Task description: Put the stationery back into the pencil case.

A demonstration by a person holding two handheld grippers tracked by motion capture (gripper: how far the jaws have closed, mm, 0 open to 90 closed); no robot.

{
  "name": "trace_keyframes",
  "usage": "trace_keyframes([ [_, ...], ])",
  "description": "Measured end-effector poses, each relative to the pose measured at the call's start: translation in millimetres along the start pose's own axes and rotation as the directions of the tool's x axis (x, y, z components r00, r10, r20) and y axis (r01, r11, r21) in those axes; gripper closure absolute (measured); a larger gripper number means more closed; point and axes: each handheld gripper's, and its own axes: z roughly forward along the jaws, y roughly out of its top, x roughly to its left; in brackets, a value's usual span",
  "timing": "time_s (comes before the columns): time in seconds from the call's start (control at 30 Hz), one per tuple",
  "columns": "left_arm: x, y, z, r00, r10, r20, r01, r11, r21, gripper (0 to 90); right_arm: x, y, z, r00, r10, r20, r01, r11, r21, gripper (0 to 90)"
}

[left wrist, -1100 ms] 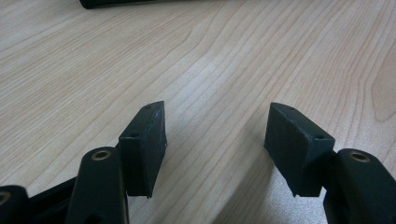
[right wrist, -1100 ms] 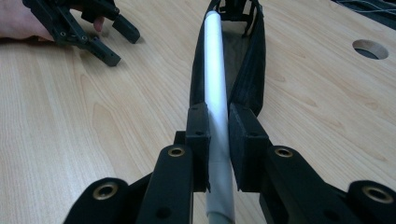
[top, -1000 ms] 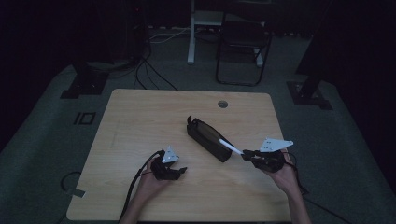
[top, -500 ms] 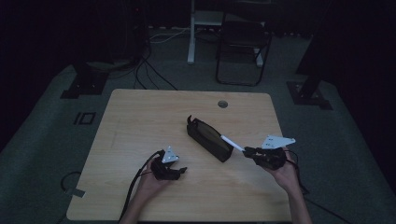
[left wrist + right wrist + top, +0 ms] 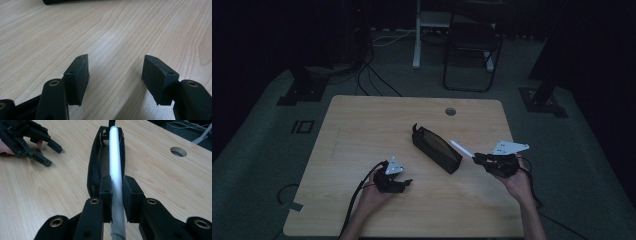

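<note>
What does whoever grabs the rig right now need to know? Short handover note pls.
Right gripper: shut on the white pen, held just off the right end of the case, pointing along it.
Left gripper: open, holding nothing, low over the table near its front edge.
Black pencil case: lies open mid-table, at a diagonal.
Done: pen is gripped and lined up with the case.
Left: probably get the pen into the case and let go; zipping it may follow, and the free left gripper could steady it.
</note>
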Motion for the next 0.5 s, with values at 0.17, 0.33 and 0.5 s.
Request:
trace_keyframes([
  [0.17, 0.0, 0.0, 0.0, 1.0000, 0.000, 0.000, 0.000, 1.0000, 0.000, 39.2, -1.7, 3.0, 1.6, 0.9999, 0.007, 0.011, -0.007, 1.000, 0.008, 79.1],
  [0.33, 0.0, 0.0, 0.0, 1.0000, 0.000, 0.000, 0.000, 1.0000, 0.000, 39.1, -2.6, 6.9, 3.5, 0.9997, 0.009, 0.022, -0.009, 1.000, 0.008, 79.1],
  [0.5, 0.0, 0.0, 0.0, 1.0000, 0.000, 0.000, 0.000, 1.0000, 0.000, 39.2, -3.2, 10.9, 5.3, 0.9996, 0.014, 0.025, -0.014, 1.000, 0.004, 79.1],
])
